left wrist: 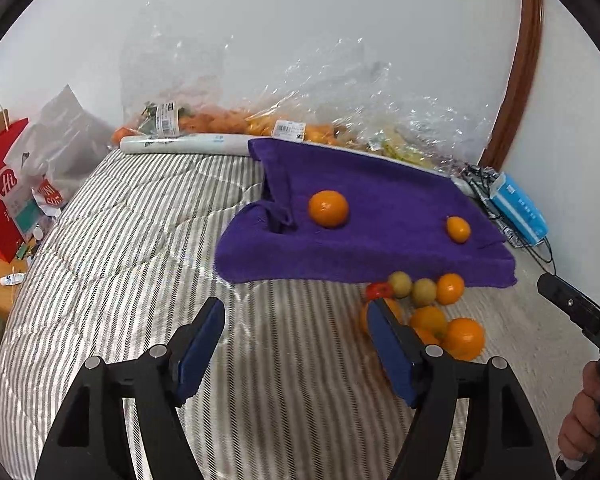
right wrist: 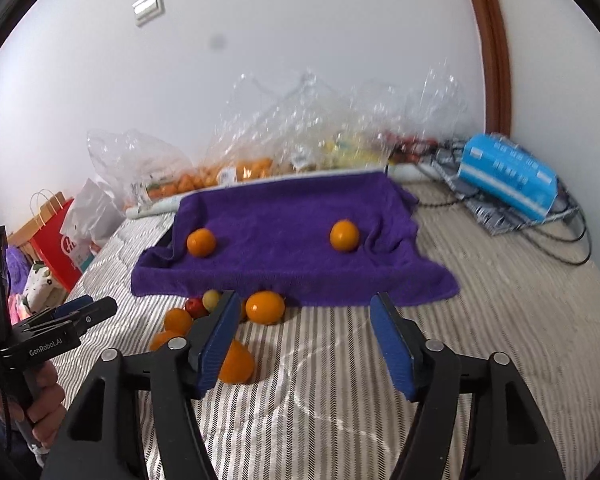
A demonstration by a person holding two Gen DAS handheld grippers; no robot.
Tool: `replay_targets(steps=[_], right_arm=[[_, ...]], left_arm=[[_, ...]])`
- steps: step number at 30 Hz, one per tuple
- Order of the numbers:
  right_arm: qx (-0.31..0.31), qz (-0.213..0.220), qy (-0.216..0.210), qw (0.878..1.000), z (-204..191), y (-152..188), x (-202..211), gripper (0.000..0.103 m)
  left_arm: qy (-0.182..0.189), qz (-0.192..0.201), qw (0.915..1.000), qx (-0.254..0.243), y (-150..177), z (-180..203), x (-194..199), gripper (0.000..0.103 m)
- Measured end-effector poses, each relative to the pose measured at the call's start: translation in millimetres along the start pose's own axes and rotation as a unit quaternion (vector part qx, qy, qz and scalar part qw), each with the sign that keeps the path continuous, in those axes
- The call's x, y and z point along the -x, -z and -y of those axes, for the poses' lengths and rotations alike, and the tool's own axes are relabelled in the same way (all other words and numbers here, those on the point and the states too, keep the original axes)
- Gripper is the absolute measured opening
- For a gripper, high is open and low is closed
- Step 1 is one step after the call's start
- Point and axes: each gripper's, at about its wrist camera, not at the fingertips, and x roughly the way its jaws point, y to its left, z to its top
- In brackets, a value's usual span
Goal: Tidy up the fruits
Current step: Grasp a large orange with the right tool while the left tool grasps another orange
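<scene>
Loose fruit heaped on the striped bedcover (left wrist: pixel 140 240) at the near edge of a purple towel (left wrist: pixel 380 208), both grippers empty above it.

The left gripper (left wrist: pixel 296 344) and right gripper (right wrist: pixel 304 340) each stand fairly wide with nothing between the pads. Two oranges sit well apart on the towel: a larger one (left wrist: pixel 328 208) toward its left side, a smaller (left wrist: pixel 458 229) toward its right. The fruit pile (left wrist: pixel 432 312) is round, showing no clear long axis; each gripper's finger covers part of it, and blur smears the pieces together. Clear bags (left wrist: pixel 300 112) of more fruit line the bedcover's far edge.
</scene>
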Motion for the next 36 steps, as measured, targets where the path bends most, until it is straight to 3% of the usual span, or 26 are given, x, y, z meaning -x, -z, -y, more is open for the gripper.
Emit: replay_targets(steps=[12, 18, 22, 27, 32, 36], right_arm=[[0.064, -0.05, -0.058, 0.995, -48, 24, -32, 0.044], [0.11, -0.076, -0.025, 0.991, -66, 34, -50, 0.035], [0.112, -0.07, -0.032, 0.991, -60, 36, -46, 0.033], [0.09, -0.053, -0.022, 0.994, -36, 30, -30, 0.019], [0.076, -0.069, -0.04, 0.994, -21, 33, -32, 0.02], [0.084, -0.07, -0.042, 0.993, -25, 35, -38, 0.026]], left_arm=[[0.031, 0.008, 0.9995, 0.004, 4, -11, -18, 0.07], [0.046, 0.007, 0.9988, 0.014, 6, -14, -20, 0.07], [0.071, 0.002, 0.9975, 0.007, 8, -9, -19, 0.07], [0.109, -0.006, 0.9937, -0.022, 14, 11, -13, 0.07], [0.127, -0.024, 0.9907, -0.043, 19, 36, -16, 0.07], [0.113, -0.036, 0.9908, -0.065, 23, 50, -22, 0.07]])
